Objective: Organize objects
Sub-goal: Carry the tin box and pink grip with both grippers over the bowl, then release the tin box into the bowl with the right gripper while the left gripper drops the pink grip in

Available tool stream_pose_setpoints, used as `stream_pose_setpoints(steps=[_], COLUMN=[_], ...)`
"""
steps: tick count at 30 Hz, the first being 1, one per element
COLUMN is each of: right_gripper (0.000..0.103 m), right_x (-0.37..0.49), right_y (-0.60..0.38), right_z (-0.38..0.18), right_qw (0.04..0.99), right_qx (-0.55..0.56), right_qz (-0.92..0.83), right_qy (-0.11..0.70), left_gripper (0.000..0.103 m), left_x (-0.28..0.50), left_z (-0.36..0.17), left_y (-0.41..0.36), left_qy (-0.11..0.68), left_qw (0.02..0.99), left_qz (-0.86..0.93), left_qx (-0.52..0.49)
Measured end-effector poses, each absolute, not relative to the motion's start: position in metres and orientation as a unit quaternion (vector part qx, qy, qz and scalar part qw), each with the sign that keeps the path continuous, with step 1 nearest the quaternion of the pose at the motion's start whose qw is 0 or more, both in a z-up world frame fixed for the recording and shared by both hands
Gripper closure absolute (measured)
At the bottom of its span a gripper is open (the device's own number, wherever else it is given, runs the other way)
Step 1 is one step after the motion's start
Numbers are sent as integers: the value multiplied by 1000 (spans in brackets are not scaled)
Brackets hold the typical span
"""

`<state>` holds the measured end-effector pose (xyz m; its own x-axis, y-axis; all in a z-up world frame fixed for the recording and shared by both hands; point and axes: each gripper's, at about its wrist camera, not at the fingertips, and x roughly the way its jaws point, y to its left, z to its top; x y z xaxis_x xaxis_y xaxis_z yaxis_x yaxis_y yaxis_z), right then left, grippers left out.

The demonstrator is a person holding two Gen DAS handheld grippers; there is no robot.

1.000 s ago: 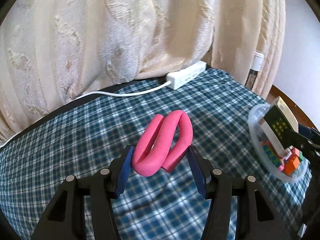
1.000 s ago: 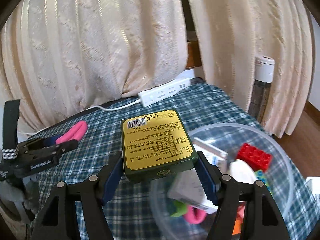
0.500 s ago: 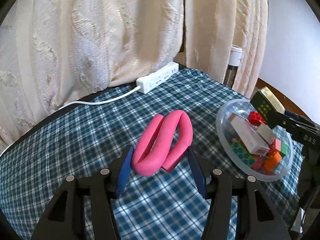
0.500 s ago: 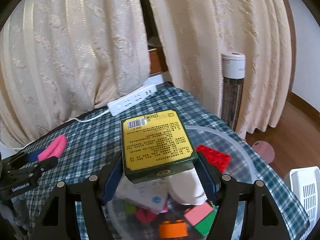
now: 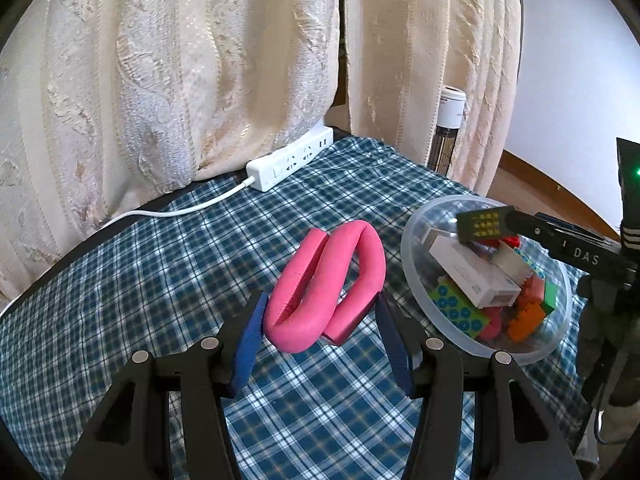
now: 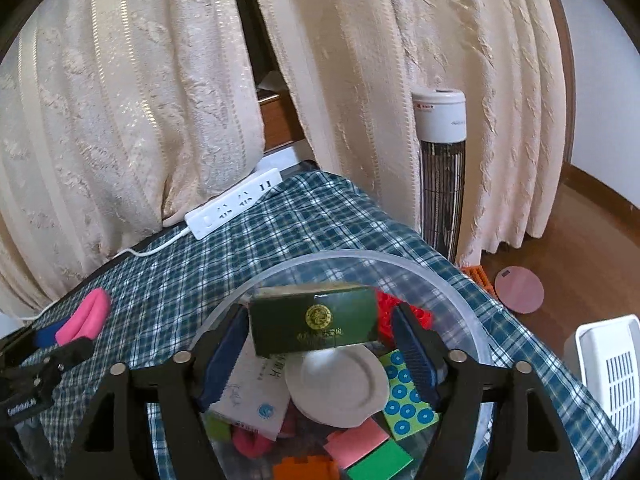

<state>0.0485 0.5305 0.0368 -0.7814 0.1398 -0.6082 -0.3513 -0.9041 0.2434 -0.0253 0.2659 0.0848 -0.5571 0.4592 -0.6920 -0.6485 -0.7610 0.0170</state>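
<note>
My left gripper (image 5: 320, 316) is shut on a bent pink foam tube (image 5: 326, 280) and holds it over the plaid tablecloth, left of the clear plastic bowl (image 5: 416, 280). My right gripper (image 6: 316, 340) stands over that bowl (image 6: 472, 320); the dark green box (image 6: 314, 322) sits tilted between its blue pads, and small gaps show at both sides. The box also shows in the left wrist view (image 5: 482, 226). The bowl holds toy bricks, a white box (image 5: 472, 276) and a white round lid (image 6: 338, 386).
A white power strip (image 5: 290, 164) with its cord lies at the table's far edge against cream curtains. A tower heater (image 6: 440, 168) stands on the floor beyond the table's right side. A white basket (image 6: 612, 368) and a pink disc (image 6: 519, 289) are on the floor.
My right gripper has carried the green box over the bowl and tipped it downward; its jaws have widened. My left gripper with the pink tube has moved toward the bowl.
</note>
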Motion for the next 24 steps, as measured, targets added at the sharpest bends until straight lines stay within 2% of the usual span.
stream_pose_setpoints(steps=[5,24], right_gripper=[25,25], right_x=[57,101], right_y=[530,552], right_z=[35,33], right_qw=[141,162], right_qx=[-305,-288], right_qz=[928,924], right_qy=[160,192], left_gripper=[47,46], left_x=[-23,3], left_z=[85,83], left_y=[272,325], left_qy=[139,153], left_qw=[323,370], left_qz=[869,849], left_qx=[-347,-345])
